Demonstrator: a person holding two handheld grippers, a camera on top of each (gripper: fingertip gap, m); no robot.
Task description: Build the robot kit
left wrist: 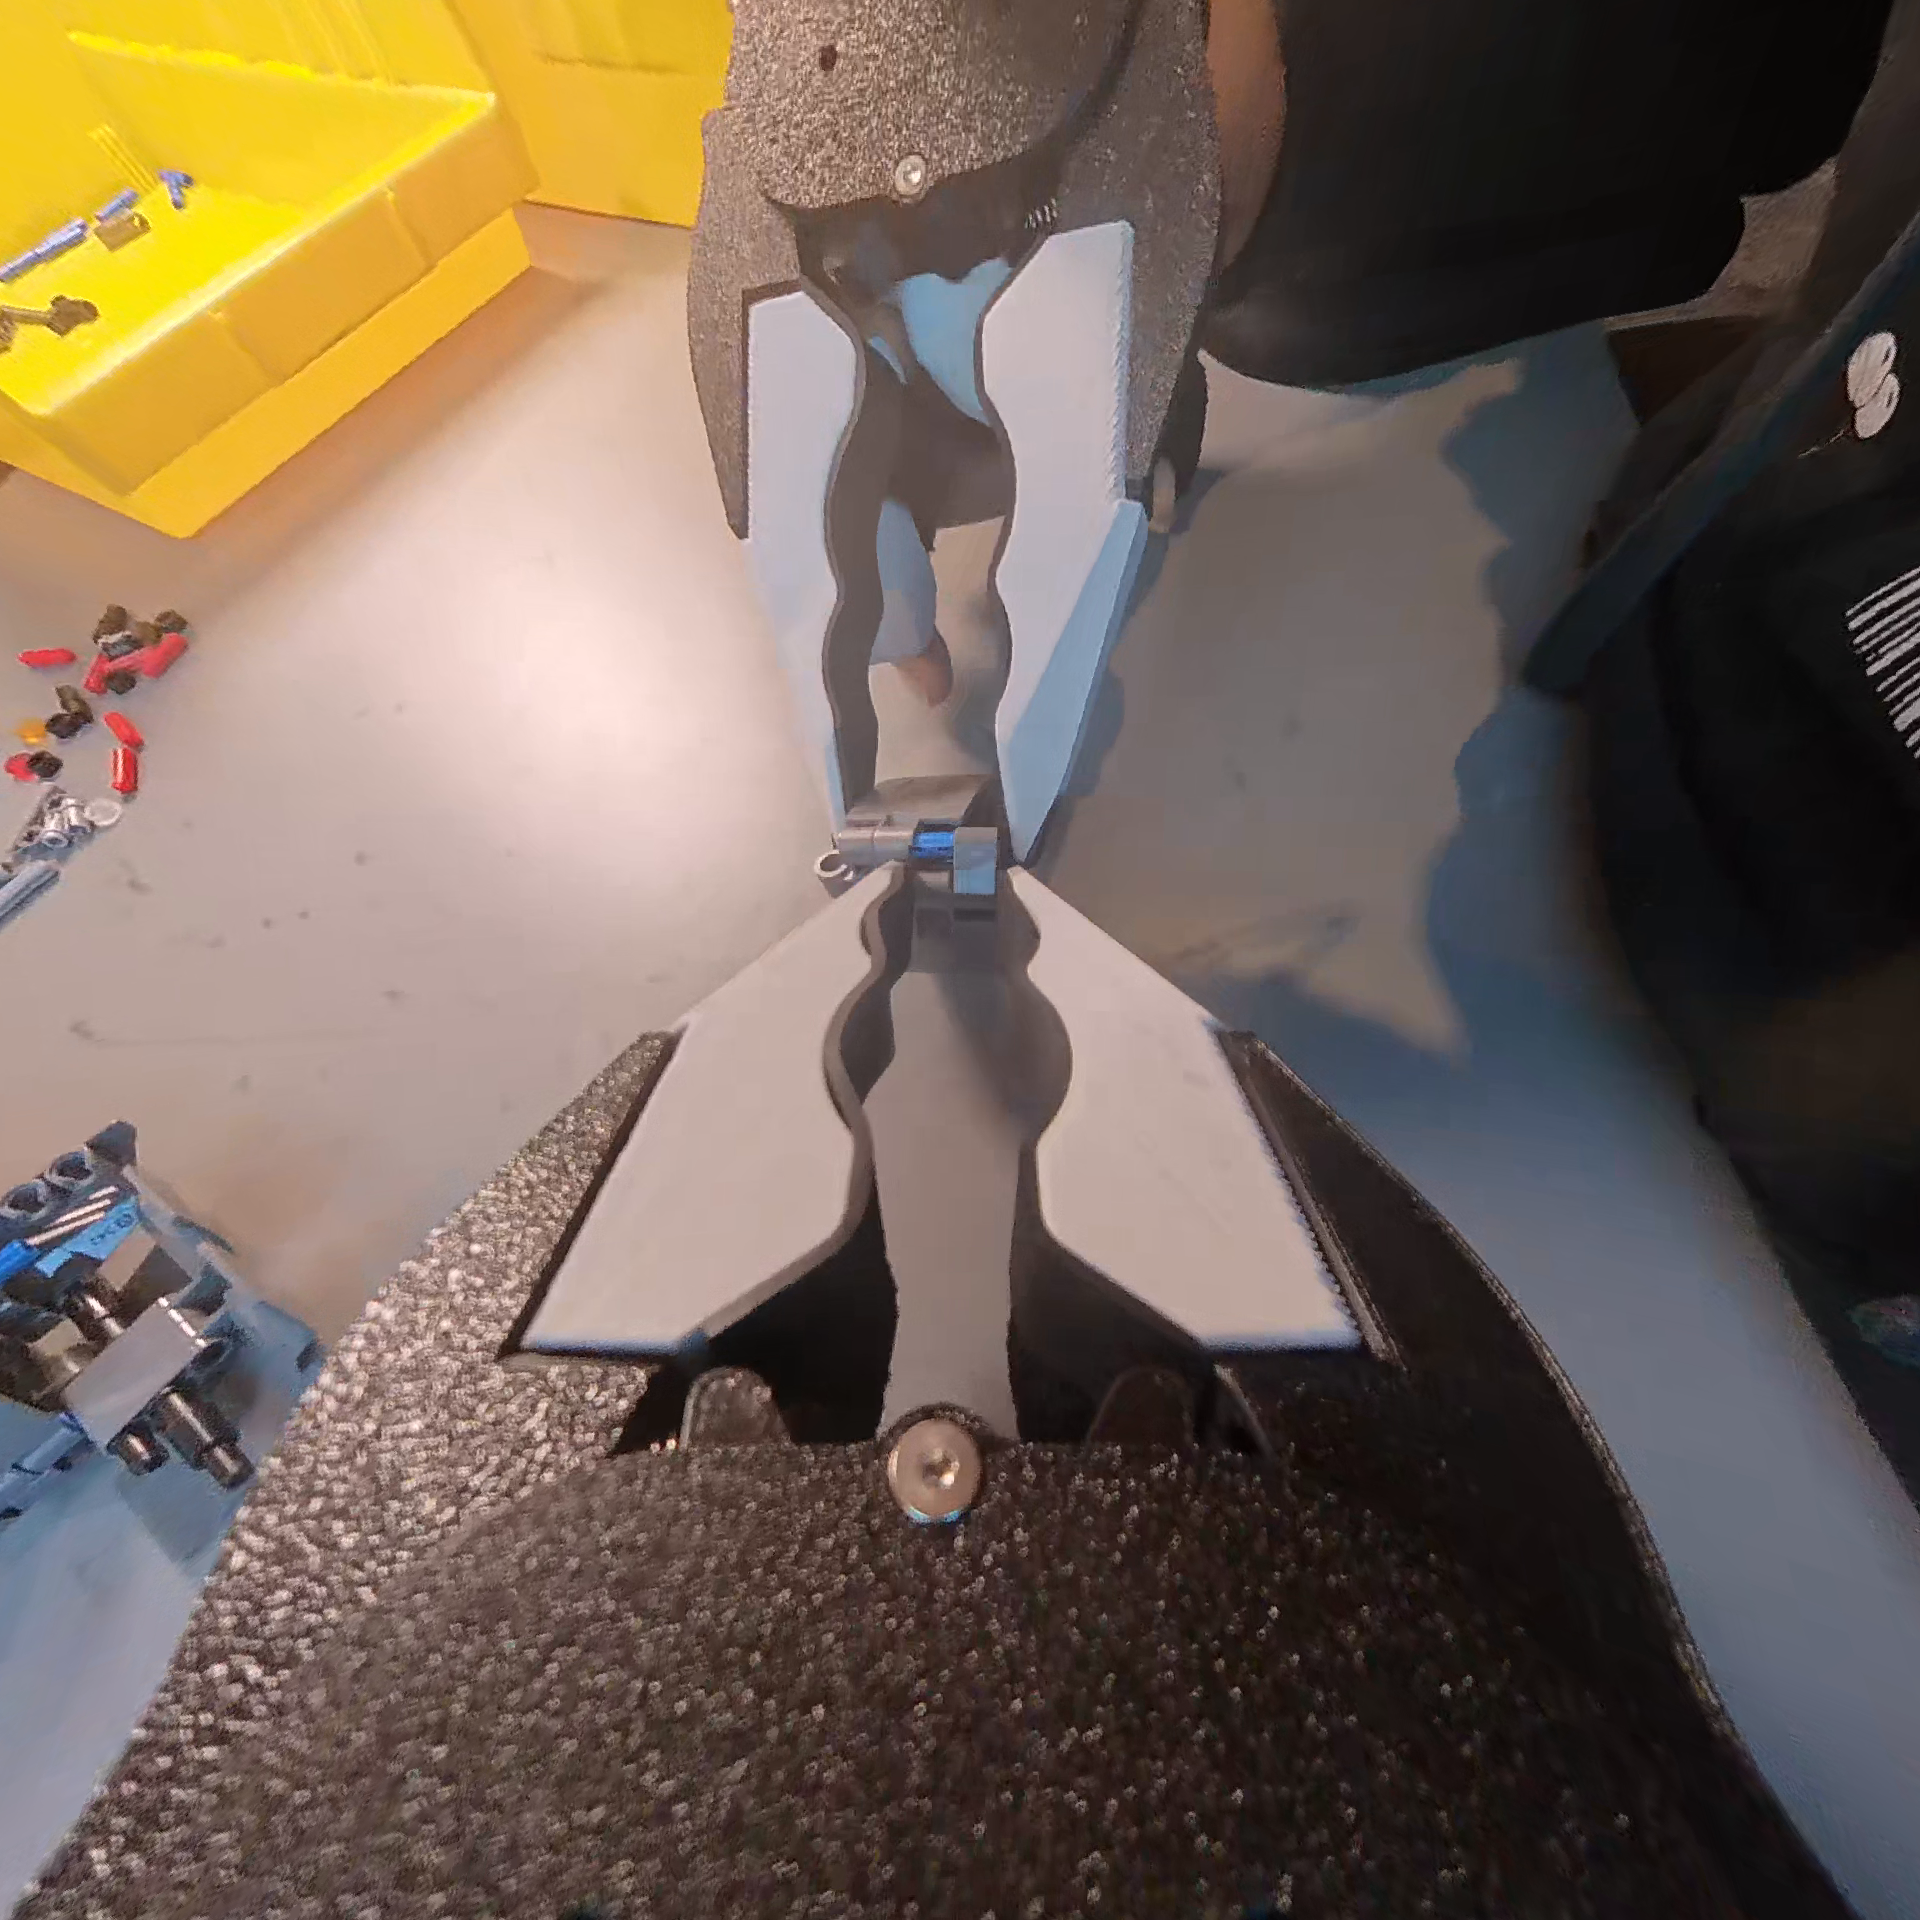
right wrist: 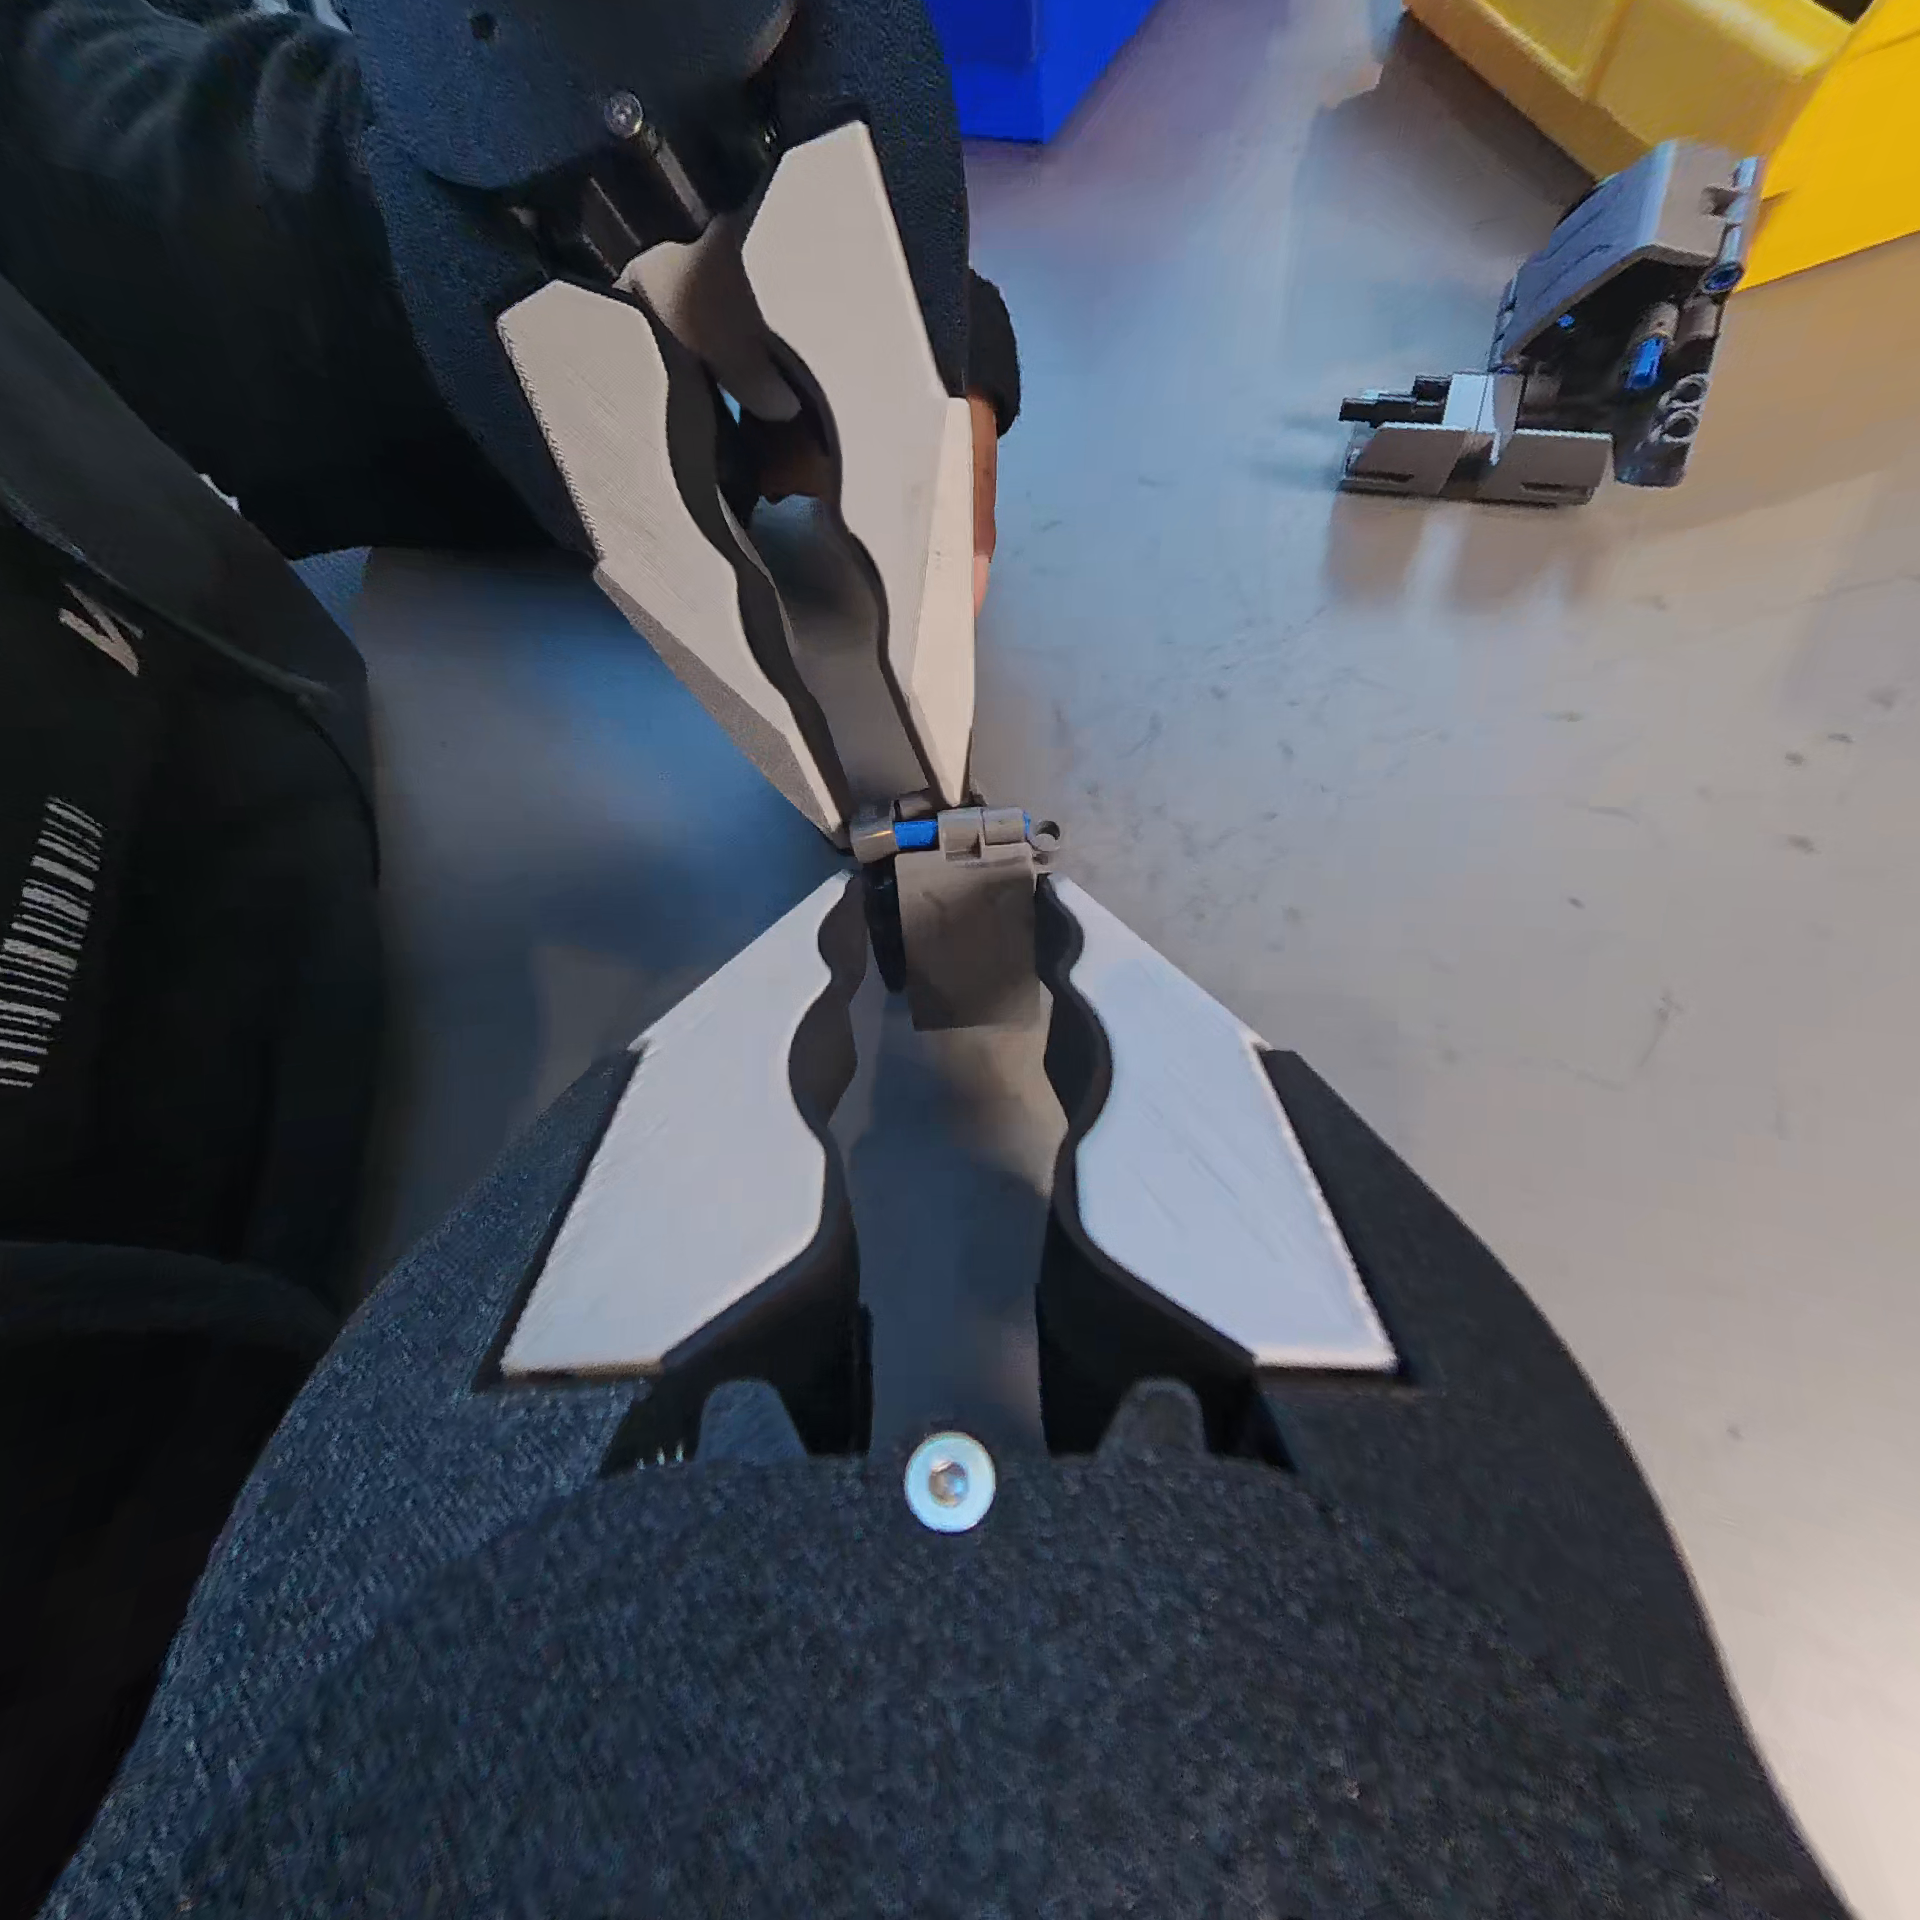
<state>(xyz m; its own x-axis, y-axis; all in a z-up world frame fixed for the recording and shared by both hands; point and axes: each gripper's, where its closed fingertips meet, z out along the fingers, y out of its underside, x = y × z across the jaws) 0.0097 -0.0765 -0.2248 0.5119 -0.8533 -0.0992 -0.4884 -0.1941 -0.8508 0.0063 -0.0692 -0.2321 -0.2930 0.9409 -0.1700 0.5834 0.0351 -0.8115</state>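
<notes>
Our left gripper (left wrist: 940,899) has its grey fingers closed down on a small dark grey block of a building-brick assembly (left wrist: 920,847), and our right gripper (right wrist: 951,914) meets it tip to tip, its fingers pinched on a flat dark grey panel (right wrist: 968,951) of the same piece. We hold that assembly in the air between the two grippers, above the grey table (left wrist: 436,883); it is a short row of grey connectors strung on a blue pin (right wrist: 914,833), with a little grey ring end (right wrist: 1047,831) sticking out to one side. In the left wrist view the right gripper comes in from the top, with a black-sleeved arm (left wrist: 1455,187) behind it; in the right wrist view the left gripper comes in from the upper left. Farther out, we see a larger grey and blue brick-built module (right wrist: 1558,384) lying on the table well apart from the grippers. A scatter of small red and black pieces (left wrist: 94,696) lies on the table near the left edge, and beyond them stands a yellow bin (left wrist: 239,312) with a few small parts inside. A blue bin (right wrist: 1039,62) sits at the far edge of the table.
</notes>
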